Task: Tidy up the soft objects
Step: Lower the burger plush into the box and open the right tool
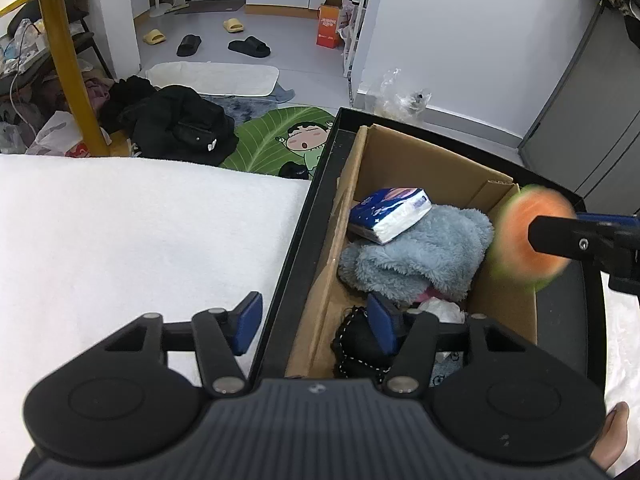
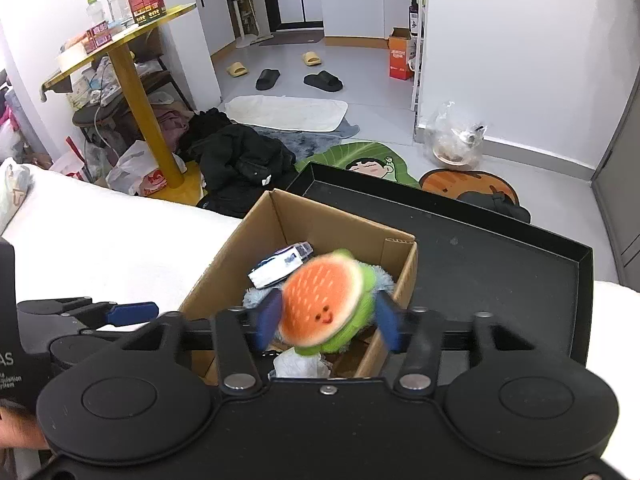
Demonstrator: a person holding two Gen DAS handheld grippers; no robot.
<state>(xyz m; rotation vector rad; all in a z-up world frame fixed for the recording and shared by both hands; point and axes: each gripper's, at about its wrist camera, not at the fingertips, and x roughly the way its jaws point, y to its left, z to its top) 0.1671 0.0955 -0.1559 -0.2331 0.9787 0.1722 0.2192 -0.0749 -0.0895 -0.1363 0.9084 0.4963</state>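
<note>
The watermelon plush (image 2: 326,304) is seen blurred between the blue pads of the right gripper (image 2: 326,322), above the cardboard box (image 2: 240,256). The jaws are parted to about its width, and a gap shows at each pad, so it appears to be released — a drop is judged to be the step in hand. For a clean drop, the plush should be kept over the open middle, above the blue fleece (image 1: 420,256) and tissue pack (image 1: 390,214), and clear of the right-hand box wall. The left gripper (image 1: 316,328) is held half open and empty, straddling the rim of the black tray (image 1: 320,184) near the box's corner. Free room is found upward and over the white bedding (image 1: 140,232).
</note>
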